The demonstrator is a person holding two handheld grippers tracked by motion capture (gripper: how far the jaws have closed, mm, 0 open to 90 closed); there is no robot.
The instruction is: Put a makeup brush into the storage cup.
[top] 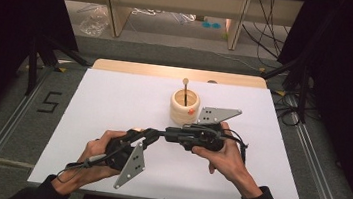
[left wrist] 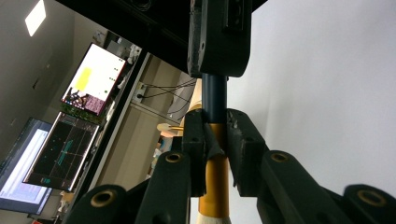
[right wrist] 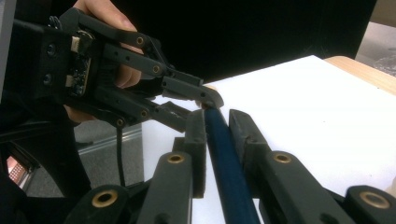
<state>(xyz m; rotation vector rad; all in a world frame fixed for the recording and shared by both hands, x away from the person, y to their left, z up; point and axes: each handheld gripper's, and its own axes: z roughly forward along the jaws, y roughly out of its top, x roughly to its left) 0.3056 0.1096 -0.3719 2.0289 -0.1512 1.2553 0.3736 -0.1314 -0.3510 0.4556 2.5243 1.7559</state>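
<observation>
Both hand-held grippers (top: 157, 136) clamping one brush (left wrist: 214, 140), mid-table, wooden holder (top: 184, 107) near

A lab recording bay: black curtains (top: 3, 9), floor cables (top: 266, 44), data monitors (left wrist: 63, 156).

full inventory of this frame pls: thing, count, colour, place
Brush: 1, dark blue handle, gold ferrule, pale bristles; held between both grippers above the table's near middle.
Holder: 1, cream, ribbed; table centre, far side.
Stick: 1, dark with pale tip; upright in the holder.
Table: 1, white top, wooden far edge.
Monitors: several, lit; in the left gripper view's background.
Left gripper: 1, black; shut on the brush.
Right gripper: 1, black; shut on the brush handle.
Hands: 2, dark sleeves.
</observation>
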